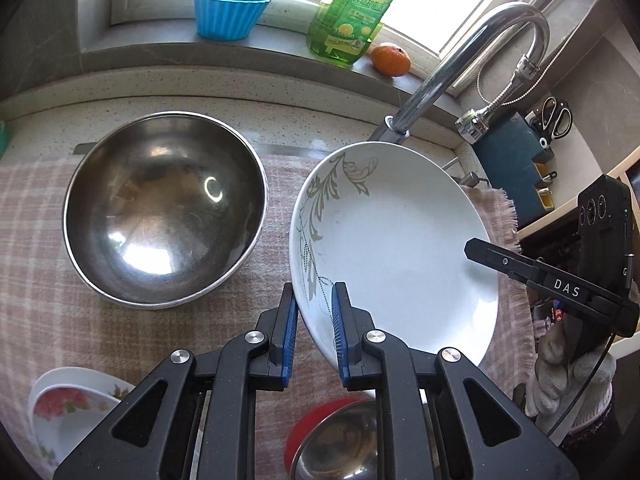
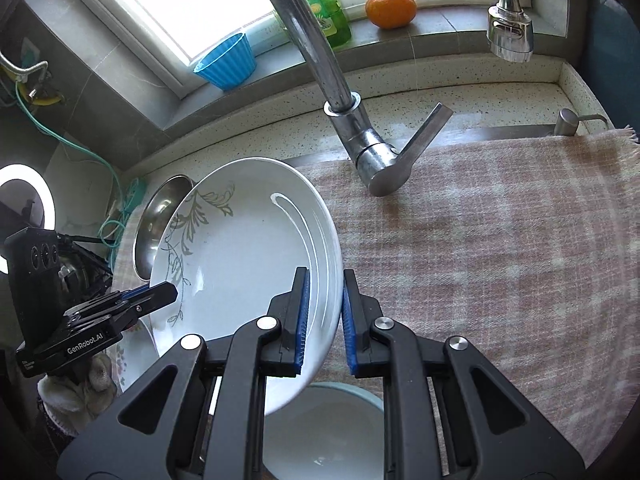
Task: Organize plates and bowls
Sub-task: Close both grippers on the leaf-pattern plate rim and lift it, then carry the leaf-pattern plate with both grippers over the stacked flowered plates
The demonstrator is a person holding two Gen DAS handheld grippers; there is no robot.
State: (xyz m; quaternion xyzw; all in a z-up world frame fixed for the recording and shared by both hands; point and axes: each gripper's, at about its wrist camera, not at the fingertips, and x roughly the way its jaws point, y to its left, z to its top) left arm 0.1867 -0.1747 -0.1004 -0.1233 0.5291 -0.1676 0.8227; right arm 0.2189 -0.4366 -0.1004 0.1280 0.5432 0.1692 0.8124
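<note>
Both grippers had the same white plate (image 1: 396, 240), the one with the grey leaf print, held tilted above the checked cloth (image 1: 48, 240). Left gripper (image 1: 314, 308) pinched the plate's near rim between its blue pads (image 1: 335, 320), one pad on each face. Right gripper (image 2: 323, 300) clamped the opposite rim the same way, pads tight on both sides of the edge. In the left wrist view the right gripper's finger tip showed over the plate's far edge; in the right wrist view the left gripper's finger sat on the printed side.

Large steel bowl (image 1: 164, 208) sat upright on the cloth just left of the plate, not touching it as far as the left view showed. Floral bowl (image 1: 68, 408) at the lower left. Small steel bowl (image 1: 340, 440) inside a red one (image 1: 304, 420) below the left gripper. Pale bowl (image 2: 332, 432) under the right gripper, partly beneath the plate.

Faucet (image 2: 320, 60) behind the plate. On the sill: blue cup (image 1: 228, 12), green detergent bottle (image 1: 352, 12), orange (image 2: 390, 8)
</note>
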